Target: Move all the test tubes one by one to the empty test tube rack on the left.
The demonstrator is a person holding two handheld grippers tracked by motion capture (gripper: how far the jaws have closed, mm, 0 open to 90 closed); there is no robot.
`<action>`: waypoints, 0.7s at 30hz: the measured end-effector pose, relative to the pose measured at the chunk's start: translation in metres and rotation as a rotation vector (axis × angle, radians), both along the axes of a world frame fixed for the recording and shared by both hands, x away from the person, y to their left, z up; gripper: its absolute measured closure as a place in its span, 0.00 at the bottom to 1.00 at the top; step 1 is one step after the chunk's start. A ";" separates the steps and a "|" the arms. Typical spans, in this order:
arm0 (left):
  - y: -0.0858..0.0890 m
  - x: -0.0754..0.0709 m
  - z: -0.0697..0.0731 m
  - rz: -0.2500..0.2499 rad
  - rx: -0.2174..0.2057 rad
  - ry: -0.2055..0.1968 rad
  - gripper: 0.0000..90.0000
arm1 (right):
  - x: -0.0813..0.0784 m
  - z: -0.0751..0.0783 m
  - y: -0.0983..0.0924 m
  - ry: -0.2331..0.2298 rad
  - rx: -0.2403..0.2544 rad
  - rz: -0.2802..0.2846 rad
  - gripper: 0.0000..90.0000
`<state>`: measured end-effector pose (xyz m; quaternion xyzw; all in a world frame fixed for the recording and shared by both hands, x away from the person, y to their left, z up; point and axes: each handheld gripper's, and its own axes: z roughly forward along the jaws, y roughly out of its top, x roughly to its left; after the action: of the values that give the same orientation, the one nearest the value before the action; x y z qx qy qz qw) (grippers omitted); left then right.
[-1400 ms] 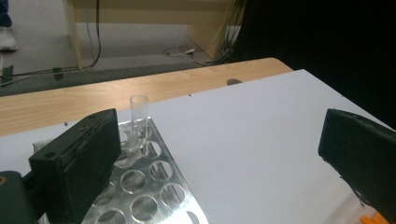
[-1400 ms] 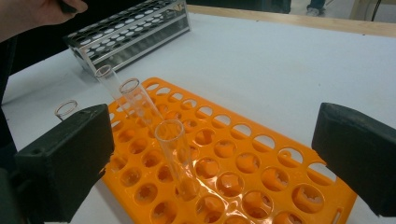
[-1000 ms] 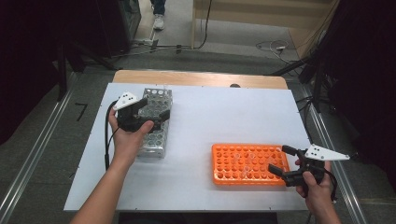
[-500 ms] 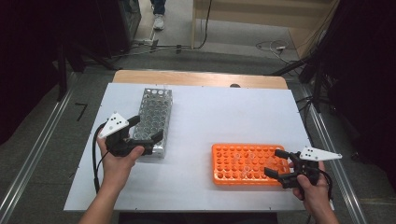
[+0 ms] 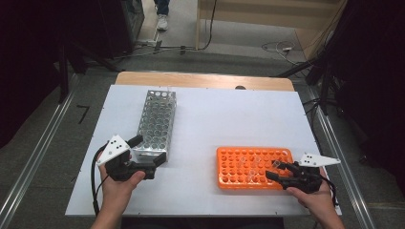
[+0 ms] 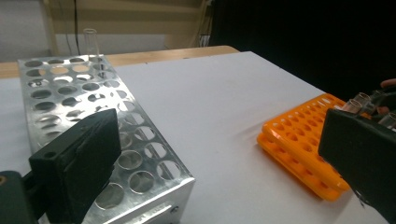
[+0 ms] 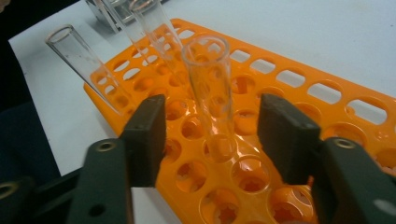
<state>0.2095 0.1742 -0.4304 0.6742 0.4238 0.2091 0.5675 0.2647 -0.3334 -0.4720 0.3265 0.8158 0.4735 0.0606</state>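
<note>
Glass test tube [image 7: 212,88], upright in orange rack [image 5: 253,167]: we have been closing the right gripper [image 7: 212,137] around it, pads not yet touching; next, pinch and lift; left gripper [image 6: 219,163] gapes empty beside the metal rack [image 6: 93,116].

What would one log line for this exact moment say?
right gripper: jaws just closing around glass tube in orange rack, not touching | left gripper: open, at metal rack near end

The clear glass test tube [image 7: 212,88] looked smooth and glossy, its orange plastic rack [image 7: 299,93] shiny. The perforated metal rack [image 6: 93,121] gleamed; the white tabletop [image 5: 239,119] was matt.
</note>
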 end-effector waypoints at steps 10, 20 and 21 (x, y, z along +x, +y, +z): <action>-0.009 -0.007 -0.007 -0.029 0.013 0.010 0.00 | -0.001 -0.004 0.002 -0.033 -0.043 0.000 0.68; -0.010 -0.006 -0.008 -0.034 0.018 0.015 0.00 | -0.002 -0.005 0.003 -0.060 -0.067 0.003 0.82; -0.010 -0.006 -0.007 -0.035 0.018 0.014 0.00 | -0.001 -0.004 0.003 -0.056 -0.067 0.003 0.82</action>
<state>0.2031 0.1642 -0.4379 0.6883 0.4140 0.1982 0.5618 0.2633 -0.3304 -0.4761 0.3098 0.8296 0.4551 0.0934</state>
